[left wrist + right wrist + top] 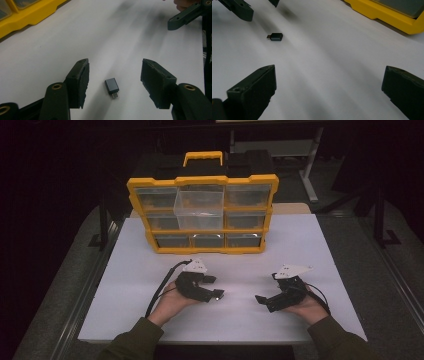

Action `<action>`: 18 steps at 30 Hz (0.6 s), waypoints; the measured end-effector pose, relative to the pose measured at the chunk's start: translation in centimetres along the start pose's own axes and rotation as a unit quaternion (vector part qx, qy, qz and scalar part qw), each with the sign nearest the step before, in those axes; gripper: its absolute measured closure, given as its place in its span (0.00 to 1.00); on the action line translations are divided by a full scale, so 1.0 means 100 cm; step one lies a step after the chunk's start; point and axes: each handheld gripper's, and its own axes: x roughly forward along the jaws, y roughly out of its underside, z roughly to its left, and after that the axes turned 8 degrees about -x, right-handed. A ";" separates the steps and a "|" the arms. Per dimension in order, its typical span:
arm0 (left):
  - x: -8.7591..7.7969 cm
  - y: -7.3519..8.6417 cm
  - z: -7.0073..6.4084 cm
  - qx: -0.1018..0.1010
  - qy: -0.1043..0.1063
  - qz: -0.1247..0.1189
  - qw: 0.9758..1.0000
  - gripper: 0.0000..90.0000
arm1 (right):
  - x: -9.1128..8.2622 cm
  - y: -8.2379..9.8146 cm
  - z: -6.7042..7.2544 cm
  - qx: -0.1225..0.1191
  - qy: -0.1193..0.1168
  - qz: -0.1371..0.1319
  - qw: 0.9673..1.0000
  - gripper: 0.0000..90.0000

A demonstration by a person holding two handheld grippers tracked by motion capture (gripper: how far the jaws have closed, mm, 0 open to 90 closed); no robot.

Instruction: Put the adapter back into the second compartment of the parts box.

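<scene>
Holding my left gripper (113, 83) spread wide, I see a small black adapter (112, 86) lying between its jaws; my right gripper (329, 87) gapes too.

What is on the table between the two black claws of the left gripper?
A small dark adapter lies flat on the white table, between the open left gripper jaws, touching neither. The left gripper view shows it.

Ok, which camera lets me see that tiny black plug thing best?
The left gripper view: the tiny black plug lies close up between that gripper's open jaws, metal tip visible. The right gripper view shows it smaller and farther off. In the high view it's too small to make out.
</scene>
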 end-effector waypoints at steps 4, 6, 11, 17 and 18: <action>0.004 0.001 -0.001 -0.001 -0.001 0.007 1.000 0.50 | 0.000 0.001 0.000 0.001 0.000 0.001 1.000 0.00; 0.007 0.001 -0.001 -0.001 -0.001 0.010 1.000 0.53 | 0.000 0.001 0.000 0.001 0.001 0.001 1.000 0.00; 0.013 0.003 -0.003 -0.001 -0.006 0.019 1.000 0.58 | 0.000 0.001 0.000 -0.001 0.001 0.002 1.000 0.00; 0.018 0.004 -0.003 0.002 -0.013 0.022 1.000 0.63 | 0.000 0.001 0.000 0.000 0.001 0.003 1.000 0.00; 0.019 0.004 -0.004 0.001 -0.014 0.022 1.000 0.64 | 0.000 0.001 0.000 0.000 0.001 0.003 1.000 0.00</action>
